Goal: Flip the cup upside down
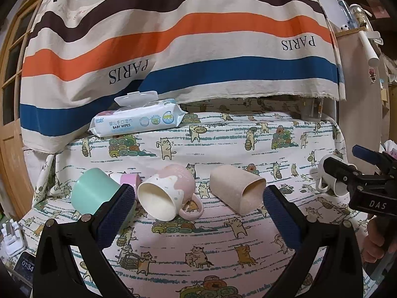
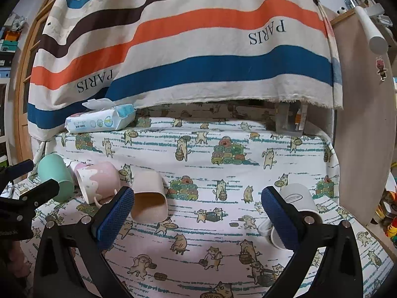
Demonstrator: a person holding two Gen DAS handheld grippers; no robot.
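Several cups lie on their sides on the cat-print tablecloth (image 1: pixel 223 144). A pink-and-white mug (image 1: pixel 166 193) lies between a mint cup (image 1: pixel 93 190) and a beige cup (image 1: pixel 237 190); a small pink cup (image 1: pixel 129 180) lies behind them. My left gripper (image 1: pixel 199 197) is open and empty just in front of the pink mug. A white mug (image 2: pixel 295 203) lies behind the right finger of my right gripper (image 2: pixel 197 198), which is open and empty. The beige cup (image 2: pixel 150 200) lies by its left finger. The right gripper (image 1: pixel 347 166) also shows at the right of the left wrist view.
A baby wipes pack (image 1: pixel 137 120) lies at the back left under a hanging striped cloth (image 1: pixel 186 44). A clear container (image 2: pixel 290 121) stands at the back right. A phone (image 1: pixel 24 268) and a white charger (image 1: pixel 11 238) lie off the table's left edge.
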